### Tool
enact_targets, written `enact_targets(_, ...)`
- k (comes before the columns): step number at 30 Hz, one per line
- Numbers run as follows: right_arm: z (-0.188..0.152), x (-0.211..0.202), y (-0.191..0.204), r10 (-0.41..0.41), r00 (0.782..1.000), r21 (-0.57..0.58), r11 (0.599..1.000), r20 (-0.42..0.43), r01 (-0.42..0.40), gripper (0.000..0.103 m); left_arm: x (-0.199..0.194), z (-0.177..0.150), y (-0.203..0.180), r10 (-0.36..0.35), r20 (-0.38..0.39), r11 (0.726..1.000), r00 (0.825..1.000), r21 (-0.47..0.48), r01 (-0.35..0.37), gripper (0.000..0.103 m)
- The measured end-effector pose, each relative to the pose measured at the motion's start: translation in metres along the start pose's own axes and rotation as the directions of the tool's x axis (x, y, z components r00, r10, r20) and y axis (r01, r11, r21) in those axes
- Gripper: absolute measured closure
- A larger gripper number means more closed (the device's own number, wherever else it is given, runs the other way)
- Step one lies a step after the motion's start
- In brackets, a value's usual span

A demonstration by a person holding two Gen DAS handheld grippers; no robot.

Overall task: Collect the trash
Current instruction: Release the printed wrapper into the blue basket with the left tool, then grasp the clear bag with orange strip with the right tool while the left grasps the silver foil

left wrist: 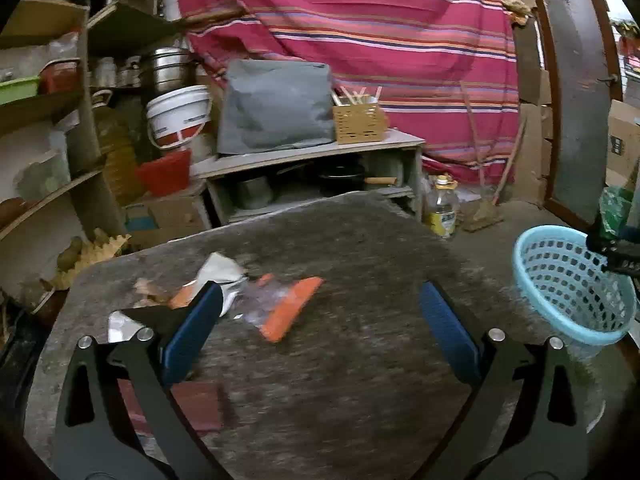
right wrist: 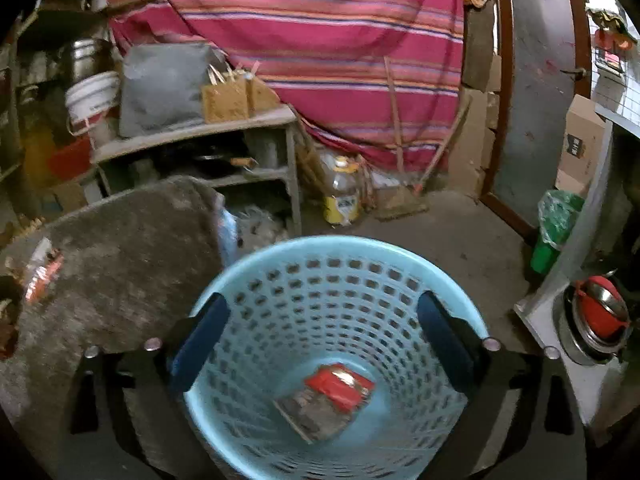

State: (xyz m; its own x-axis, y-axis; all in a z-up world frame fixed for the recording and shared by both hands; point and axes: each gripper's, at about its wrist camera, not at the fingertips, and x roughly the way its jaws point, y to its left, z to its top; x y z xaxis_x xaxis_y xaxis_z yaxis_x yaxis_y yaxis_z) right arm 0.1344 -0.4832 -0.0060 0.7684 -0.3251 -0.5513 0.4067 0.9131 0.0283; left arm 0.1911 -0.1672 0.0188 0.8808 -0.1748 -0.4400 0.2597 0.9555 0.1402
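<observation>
Left gripper, black-framed with blue-padded fingers, is angled downward, jaws spread wide, nothing gripped. Right gripper, same build, is likewise tilted down with its blue pads fully parted, nothing clamped.

basket pale blue (perforated) | wrapper orange | curtain magenta, striped | table grey

left wrist view: low over table, facing striped cloth. right wrist view: close above blue basket. both share cloth, basket, table.
</observation>
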Motion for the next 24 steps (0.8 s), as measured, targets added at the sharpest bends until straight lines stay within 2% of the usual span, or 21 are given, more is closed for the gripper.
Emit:
enact_targets(11,0.000,-0.028,0.064,0.132,0.989,-0.028,0.991,0.062,-0.130,0.009,-0.006,-0.012,0.073,0.092,-0.008,0.992,0.996,-0.090,-0.092,0.006)
enact_targets(16,-0.006,-0.034,0.095,0.163,0.985,-0.047,0.986,0.055,-0.160,0.008,-0.008,-0.018,0.099,0.138,-0.021,0.982,0.990,-0.124,-0.140,0.006)
enact_targets(24,-0.009,-0.033,0.135,0.212,0.976,-0.073,0.975,0.041,-0.209,0.008,-0.009,-0.032,0.136,0.197,-0.044,0.971,0.979,-0.128,-0.201,0.006)
